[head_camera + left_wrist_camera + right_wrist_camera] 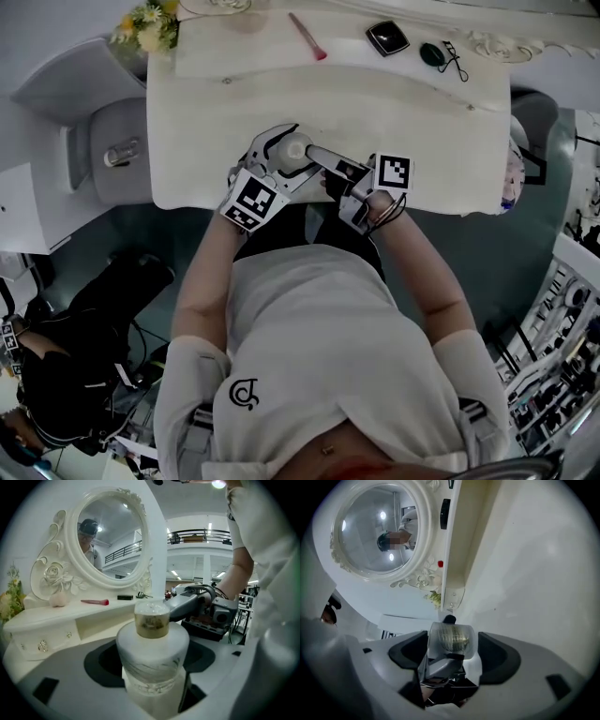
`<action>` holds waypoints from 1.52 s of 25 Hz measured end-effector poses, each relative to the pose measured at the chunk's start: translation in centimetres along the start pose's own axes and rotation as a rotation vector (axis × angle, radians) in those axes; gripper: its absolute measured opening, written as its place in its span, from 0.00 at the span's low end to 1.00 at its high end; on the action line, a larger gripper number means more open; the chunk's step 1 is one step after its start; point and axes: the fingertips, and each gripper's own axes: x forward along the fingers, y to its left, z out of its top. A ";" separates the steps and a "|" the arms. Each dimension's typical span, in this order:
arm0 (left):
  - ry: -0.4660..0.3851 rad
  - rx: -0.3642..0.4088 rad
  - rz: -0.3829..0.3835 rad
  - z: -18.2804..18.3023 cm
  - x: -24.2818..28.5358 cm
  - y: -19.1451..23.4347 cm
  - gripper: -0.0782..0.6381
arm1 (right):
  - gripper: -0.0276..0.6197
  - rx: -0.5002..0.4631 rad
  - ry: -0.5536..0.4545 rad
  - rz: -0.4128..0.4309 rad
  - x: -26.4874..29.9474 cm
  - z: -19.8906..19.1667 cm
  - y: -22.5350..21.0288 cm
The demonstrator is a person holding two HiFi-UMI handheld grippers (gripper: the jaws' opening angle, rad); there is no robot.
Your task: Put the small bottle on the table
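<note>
While both tools grip, step: setting down, I judge. The small bottle [295, 150] is held at the 6 o'clock edge of the table [422, 150]; its base is hidden, so I can't tell whether it touches.
Left gripper [281, 159]: clenched on the frosted body.
Right gripper [317, 156]: jaws drawn in on the clear cap [451, 638], reaching from 3 o'clock.
Next move: calls for keeping the bottle upright over bare tabletop, then easing both grips off without tipping it.
Count: one bottle, two grippers, one mirror [110, 536], one pink brush [307, 36] at 12 o'clock, one black compact [386, 37] at 1 o'clock.
</note>
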 end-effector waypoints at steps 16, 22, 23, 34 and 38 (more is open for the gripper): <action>0.118 0.053 0.026 -3.7 1.1 1.1 0.60 | 0.44 -0.033 -0.001 -0.184 0.1 0.3 -2.9; 0.140 0.058 0.002 -4.1 0.9 1.2 0.60 | 0.44 -0.021 -0.009 -0.189 0.6 -0.1 -3.0; 0.145 0.046 -0.003 -4.2 0.9 1.2 0.60 | 0.44 -0.016 -0.013 -0.189 0.6 -0.1 -3.0; 0.062 -0.010 0.049 -0.2 -4.0 1.0 0.68 | 0.27 -0.199 -0.127 -0.186 -0.9 0.8 2.2; 0.000 0.016 0.120 2.1 -6.7 0.6 0.55 | 0.22 -0.365 -0.190 -0.199 -2.3 1.3 5.4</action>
